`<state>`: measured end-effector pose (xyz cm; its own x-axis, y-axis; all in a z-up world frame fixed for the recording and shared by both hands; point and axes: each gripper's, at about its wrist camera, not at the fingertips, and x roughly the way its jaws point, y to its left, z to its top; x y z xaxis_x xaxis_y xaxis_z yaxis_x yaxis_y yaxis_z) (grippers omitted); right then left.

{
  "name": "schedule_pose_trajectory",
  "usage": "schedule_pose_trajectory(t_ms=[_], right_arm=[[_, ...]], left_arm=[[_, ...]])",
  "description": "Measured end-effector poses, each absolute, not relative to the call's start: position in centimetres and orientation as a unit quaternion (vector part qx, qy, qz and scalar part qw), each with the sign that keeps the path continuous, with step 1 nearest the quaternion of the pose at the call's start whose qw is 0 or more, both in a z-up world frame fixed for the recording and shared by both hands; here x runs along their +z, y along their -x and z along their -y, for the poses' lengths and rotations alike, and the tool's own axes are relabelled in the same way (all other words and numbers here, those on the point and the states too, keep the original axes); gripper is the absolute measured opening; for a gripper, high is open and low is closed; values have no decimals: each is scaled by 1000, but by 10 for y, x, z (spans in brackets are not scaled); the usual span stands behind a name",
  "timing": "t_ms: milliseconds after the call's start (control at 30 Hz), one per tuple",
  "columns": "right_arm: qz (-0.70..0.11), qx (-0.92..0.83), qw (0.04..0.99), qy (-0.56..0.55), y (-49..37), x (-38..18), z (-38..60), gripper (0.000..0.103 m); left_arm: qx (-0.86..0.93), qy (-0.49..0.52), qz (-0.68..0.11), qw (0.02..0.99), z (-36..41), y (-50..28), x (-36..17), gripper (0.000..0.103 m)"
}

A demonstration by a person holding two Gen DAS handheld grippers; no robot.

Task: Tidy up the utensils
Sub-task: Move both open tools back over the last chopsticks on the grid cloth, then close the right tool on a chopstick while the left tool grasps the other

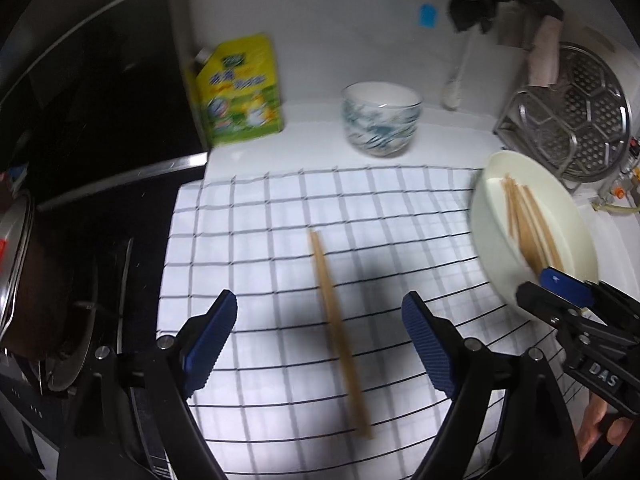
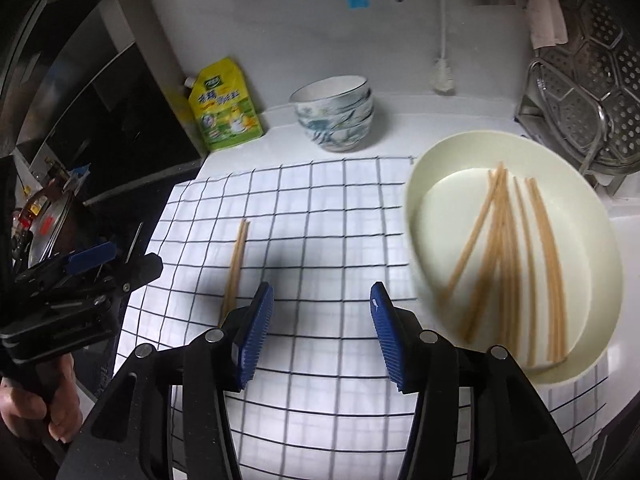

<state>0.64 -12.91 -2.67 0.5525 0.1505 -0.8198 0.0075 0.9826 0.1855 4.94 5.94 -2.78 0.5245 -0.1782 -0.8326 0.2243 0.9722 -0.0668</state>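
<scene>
A pair of wooden chopsticks (image 1: 338,328) lies side by side on the white checked cloth (image 1: 260,220), also in the right wrist view (image 2: 236,268). A cream plate (image 2: 592,264) on the right holds several loose chopsticks (image 2: 508,256); it also shows in the left wrist view (image 1: 568,216). My left gripper (image 1: 320,332) is open and empty, its fingers either side of the pair, above the cloth. My right gripper (image 2: 322,320) is open and empty above the cloth, left of the plate. In the left wrist view the right gripper (image 1: 560,292) sits by the plate's near rim.
Stacked blue-patterned bowls (image 2: 336,116) and a yellow refill pouch (image 2: 224,108) stand behind the cloth. A metal rack with a perforated steamer tray (image 2: 580,92) is at the back right. A black stove with a pot (image 1: 24,280) lies left.
</scene>
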Motion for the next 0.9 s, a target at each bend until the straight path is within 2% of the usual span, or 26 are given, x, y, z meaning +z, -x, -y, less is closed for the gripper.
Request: schedule_pose_trajectory(t_ms=[333, 900], right_arm=[[-495, 53, 863, -86, -6, -62, 88, 49], [-535, 68, 840, -60, -18, -124, 37, 49]], left_arm=[[-91, -30, -490, 866, -108, -56, -58, 83], [-88, -32, -516, 852, -125, -54, -101, 83]])
